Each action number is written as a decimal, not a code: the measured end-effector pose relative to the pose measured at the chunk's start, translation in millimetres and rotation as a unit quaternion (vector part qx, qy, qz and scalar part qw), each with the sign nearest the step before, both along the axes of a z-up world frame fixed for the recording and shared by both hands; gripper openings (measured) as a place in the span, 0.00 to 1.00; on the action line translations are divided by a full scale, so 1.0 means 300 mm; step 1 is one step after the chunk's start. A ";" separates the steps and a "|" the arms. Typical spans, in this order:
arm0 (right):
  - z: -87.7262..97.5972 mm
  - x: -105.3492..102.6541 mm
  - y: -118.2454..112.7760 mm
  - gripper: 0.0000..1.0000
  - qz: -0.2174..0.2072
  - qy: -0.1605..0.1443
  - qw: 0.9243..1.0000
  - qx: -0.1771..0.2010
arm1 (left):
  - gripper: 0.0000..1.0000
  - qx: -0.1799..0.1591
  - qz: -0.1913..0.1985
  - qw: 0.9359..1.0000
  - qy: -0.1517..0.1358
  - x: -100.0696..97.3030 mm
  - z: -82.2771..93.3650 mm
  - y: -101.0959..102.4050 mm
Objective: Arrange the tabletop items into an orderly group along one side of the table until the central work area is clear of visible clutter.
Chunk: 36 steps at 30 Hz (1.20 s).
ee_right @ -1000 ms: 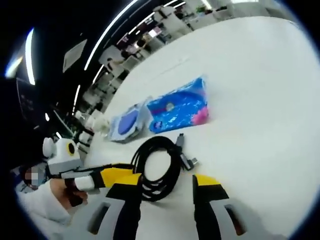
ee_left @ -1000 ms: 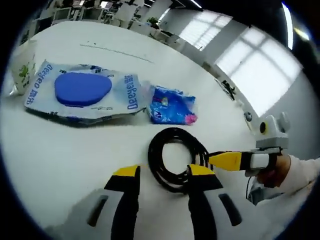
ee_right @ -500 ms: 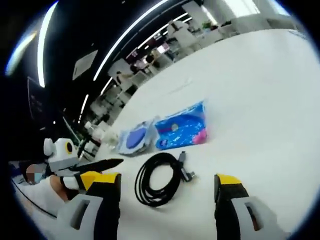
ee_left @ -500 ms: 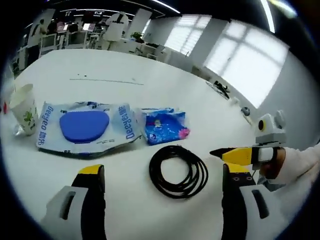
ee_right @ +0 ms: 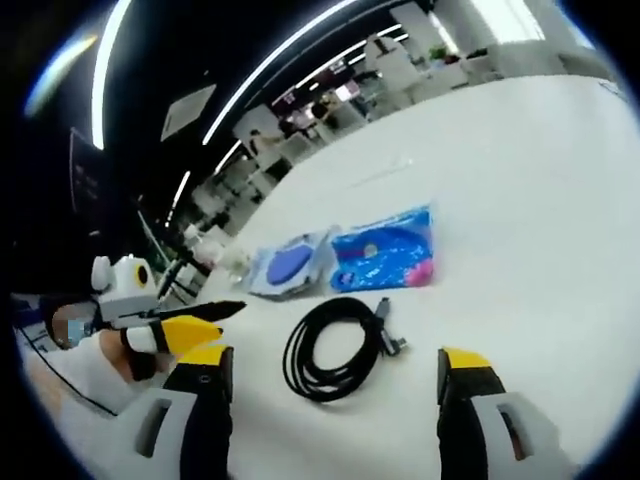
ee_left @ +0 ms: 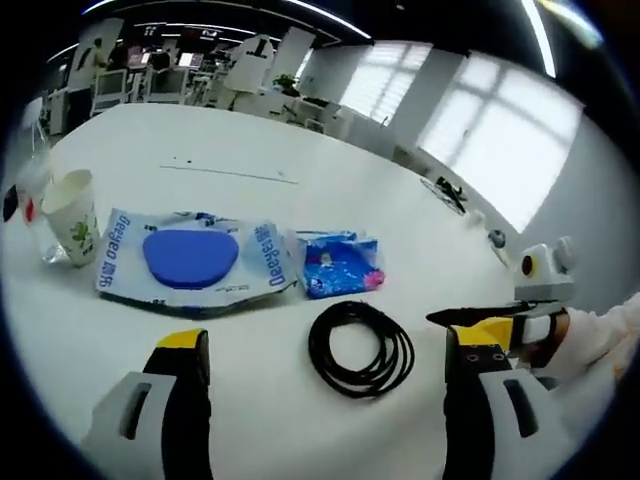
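Table [ee_left: 300, 150]: white, wide, with an office of desks and windows far behind it.
Left gripper [ee_left: 325, 400]: jaws wide apart, holding nothing, raised above the near edge of the table; the cable lies between and beyond them in the left gripper view. In the right gripper view it comes in from the left, held by a hand [ee_right: 125, 350] in a white sleeve.
Right gripper [ee_right: 335, 415]: jaws wide apart, empty, above the table with the cable just beyond them in the right gripper view. In the left gripper view it enters from the right, its yellow and black tips pointing toward the cable.
Cable [ee_left: 361, 347]: black, wound in a flat round coil on the table, touched by neither gripper. Its plug ends [ee_right: 388, 330] stick out on the right side of the coil in the right gripper view.
Blue pack [ee_left: 341, 266]: small crinkled blue packet with a pink corner, just beyond the cable, apart from it.
Wipes pack [ee_left: 190, 260]: flat white and blue pack with a large blue lid, lying left of the blue pack and touching it or nearly so.
Cup [ee_left: 71, 215]: white paper cup with a green print, upright, left of the wipes pack.
Clear bottle [ee_left: 35, 205]: just behind the cup at the far left; details hard to tell.
Row: cup, wipes pack and blue pack lie in a line, with the cable nearer to the grippers.
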State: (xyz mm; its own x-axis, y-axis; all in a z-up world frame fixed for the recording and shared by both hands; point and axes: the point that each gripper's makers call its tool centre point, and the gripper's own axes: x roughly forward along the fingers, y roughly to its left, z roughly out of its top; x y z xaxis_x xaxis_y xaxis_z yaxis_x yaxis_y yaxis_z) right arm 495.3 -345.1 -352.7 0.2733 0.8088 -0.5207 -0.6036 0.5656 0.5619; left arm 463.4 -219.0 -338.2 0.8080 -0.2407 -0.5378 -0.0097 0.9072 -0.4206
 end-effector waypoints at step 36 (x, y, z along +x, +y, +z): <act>0.098 0.101 0.230 0.69 0.053 -0.043 0.998 0.011 | 0.83 0.101 0.062 0.992 0.038 -0.024 -0.053 0.453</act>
